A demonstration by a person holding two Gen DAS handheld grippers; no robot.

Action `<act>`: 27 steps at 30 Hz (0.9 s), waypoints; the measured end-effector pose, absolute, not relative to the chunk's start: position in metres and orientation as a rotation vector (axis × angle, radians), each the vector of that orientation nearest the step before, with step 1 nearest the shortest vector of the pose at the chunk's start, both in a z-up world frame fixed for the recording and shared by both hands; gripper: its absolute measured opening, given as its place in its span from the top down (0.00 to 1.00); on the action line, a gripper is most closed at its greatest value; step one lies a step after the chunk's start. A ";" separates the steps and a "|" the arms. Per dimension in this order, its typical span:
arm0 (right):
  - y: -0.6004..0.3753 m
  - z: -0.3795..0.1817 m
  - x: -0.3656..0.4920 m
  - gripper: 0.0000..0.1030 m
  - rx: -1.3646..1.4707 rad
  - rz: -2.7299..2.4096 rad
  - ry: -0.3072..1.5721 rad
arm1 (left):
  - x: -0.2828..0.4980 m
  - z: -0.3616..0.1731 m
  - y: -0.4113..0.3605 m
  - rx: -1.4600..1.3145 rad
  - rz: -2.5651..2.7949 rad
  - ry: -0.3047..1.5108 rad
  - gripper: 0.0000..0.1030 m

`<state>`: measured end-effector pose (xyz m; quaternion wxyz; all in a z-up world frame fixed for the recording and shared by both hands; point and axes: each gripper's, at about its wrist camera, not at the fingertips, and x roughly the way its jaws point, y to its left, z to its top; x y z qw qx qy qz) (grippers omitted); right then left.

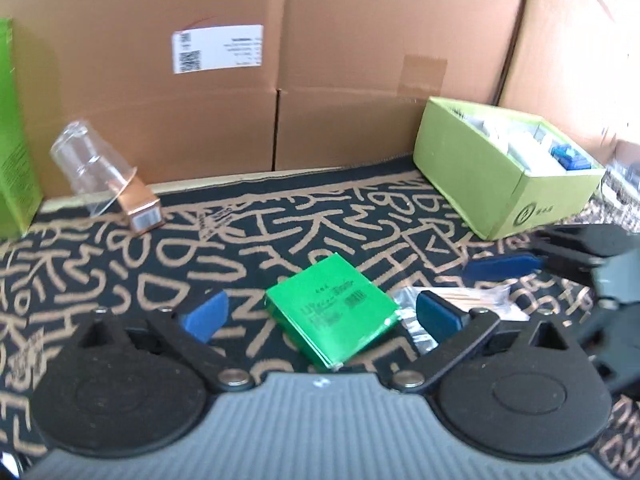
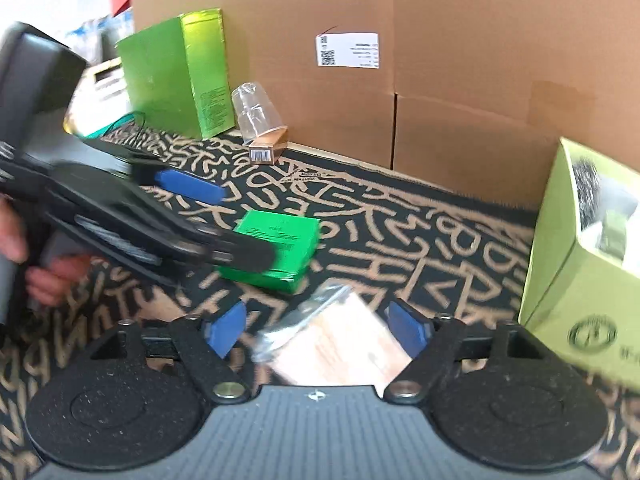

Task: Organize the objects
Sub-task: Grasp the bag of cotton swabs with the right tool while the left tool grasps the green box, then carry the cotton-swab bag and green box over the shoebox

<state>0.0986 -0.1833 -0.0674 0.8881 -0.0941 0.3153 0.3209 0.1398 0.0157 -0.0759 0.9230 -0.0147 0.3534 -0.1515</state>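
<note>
Far left on the black counter cloth with tan lettering [image 1: 240, 240] stands a tall bright green carton [image 2: 176, 76]. Next to it a clear plastic cup [image 1: 86, 160] lies tipped against a small copper-coloured box [image 1: 142, 208], both in front of the big brown cardboard boxes [image 1: 320, 60].

The left tongs [image 1: 320, 314] are spread wide, 1 blue pad on each side of the flat green square packet [image 1: 332, 316], not touching it as far as I can tell. Just right of that packet is a clear plastic bag of wooden sticks [image 1: 472, 298], and the right tongs [image 2: 320, 328] are spread over it too, not gripping anything.

Far right is the open lime-green cardboard box [image 1: 480, 184], already holding some small items.
</note>
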 end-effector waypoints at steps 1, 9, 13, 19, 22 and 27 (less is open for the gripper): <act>-0.185 -0.070 0.106 0.20 -0.194 0.690 0.666 | 0.138 -0.075 0.018 -0.048 -0.308 0.730 0.01; -0.215 -0.078 0.102 0.19 0.001 0.715 0.744 | 0.147 -0.086 0.013 -0.102 -0.277 0.771 0.01; -0.207 -0.079 0.065 0.21 -0.089 0.684 0.703 | 0.160 -0.090 -0.003 -0.092 -0.268 0.769 0.03; -0.195 -0.082 0.047 0.34 -0.184 0.592 0.632 | 0.169 -0.098 -0.020 0.014 -0.224 0.783 0.26; -0.192 -0.084 0.042 0.48 -0.174 0.579 0.608 | 0.164 -0.099 -0.018 0.030 -0.210 0.778 0.25; -0.192 -0.082 0.034 0.72 -0.174 0.562 0.595 | 0.157 -0.094 -0.016 0.012 -0.230 0.788 0.33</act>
